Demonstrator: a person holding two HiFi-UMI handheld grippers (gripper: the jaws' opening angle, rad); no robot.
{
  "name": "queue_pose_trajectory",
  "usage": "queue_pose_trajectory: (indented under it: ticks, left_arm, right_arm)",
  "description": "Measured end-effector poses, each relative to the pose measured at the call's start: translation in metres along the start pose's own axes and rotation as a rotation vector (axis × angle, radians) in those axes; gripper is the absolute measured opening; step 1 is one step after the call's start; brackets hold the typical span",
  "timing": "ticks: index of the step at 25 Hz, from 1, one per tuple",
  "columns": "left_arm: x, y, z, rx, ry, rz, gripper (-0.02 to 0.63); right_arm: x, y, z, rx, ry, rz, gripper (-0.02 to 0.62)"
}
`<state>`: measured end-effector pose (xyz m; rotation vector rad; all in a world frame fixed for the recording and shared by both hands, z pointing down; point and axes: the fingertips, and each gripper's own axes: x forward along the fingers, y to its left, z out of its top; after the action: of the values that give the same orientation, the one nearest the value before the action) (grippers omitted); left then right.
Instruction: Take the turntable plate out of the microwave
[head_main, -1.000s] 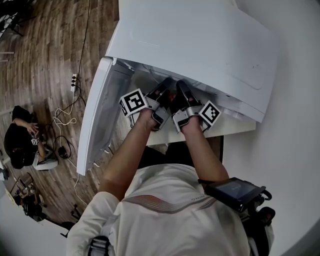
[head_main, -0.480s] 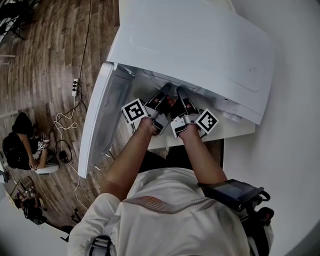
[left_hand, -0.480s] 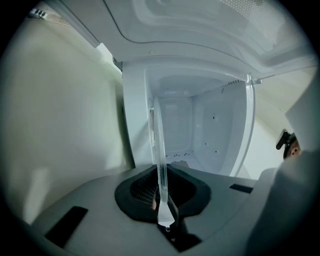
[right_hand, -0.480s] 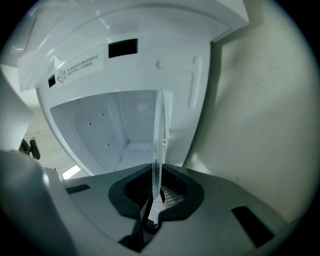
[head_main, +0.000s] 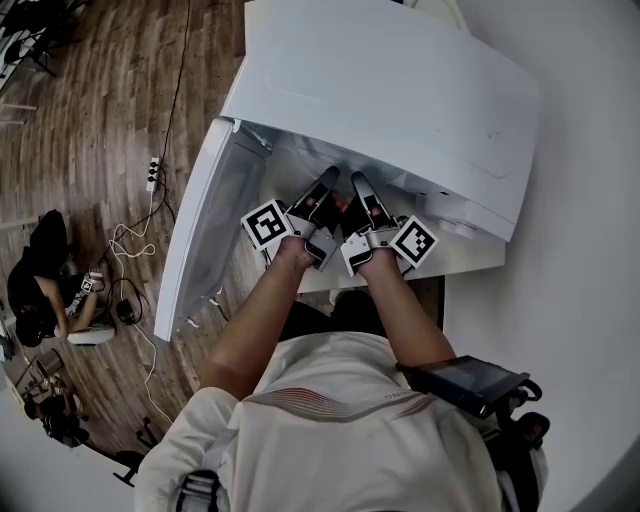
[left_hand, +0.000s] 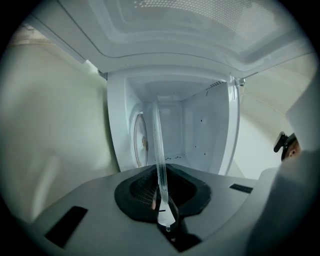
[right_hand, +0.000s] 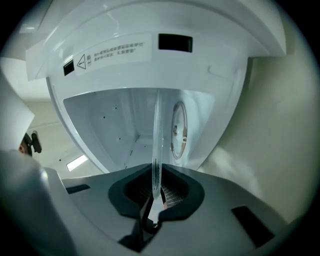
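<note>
We find the left gripper clamped on the rim of the glass plate inside the microwave, the right gripper with jaws just closed on it too; uneven lifting may slip it or knock the opening.

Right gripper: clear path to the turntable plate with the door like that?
Looks like yes: the microwave door stands open, and the right gripper has just closed its jaws on the rim of the turntable plate.
</note>
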<state>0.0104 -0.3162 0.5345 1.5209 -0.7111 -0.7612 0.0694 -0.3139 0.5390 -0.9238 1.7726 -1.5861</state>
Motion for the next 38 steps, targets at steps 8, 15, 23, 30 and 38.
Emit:
queue_pose_trajectory:
  ticks: [8,15,23,30,38]
  left_arm:
    - [0.007,0.008,0.017,0.014,-0.03,-0.014,0.044]
    - [-0.004,-0.017,0.009,0.011,-0.026,-0.025,0.046]
    - [-0.007,-0.011,0.008,0.023,-0.056,-0.014,0.046]
    - [-0.009,0.004,0.016,0.029,-0.117,0.008,0.046]
    - [-0.022,0.007,0.008,0.029,-0.167,0.019,0.048]
  right_arm:
    - [0.021,-0.008,0.001,0.001,0.029,0.025,0.031]
    - [0.008,0.017,-0.005,0.002,0.026,0.035,0.031]
    - [0.009,0.009,-0.007,0.022,0.06,0.053,0.032]
    - [0.02,-0.007,-0.011,0.043,0.128,0.044,0.032]
    - [0.011,-0.007,-0.018,0.035,0.178,0.049,0.032]
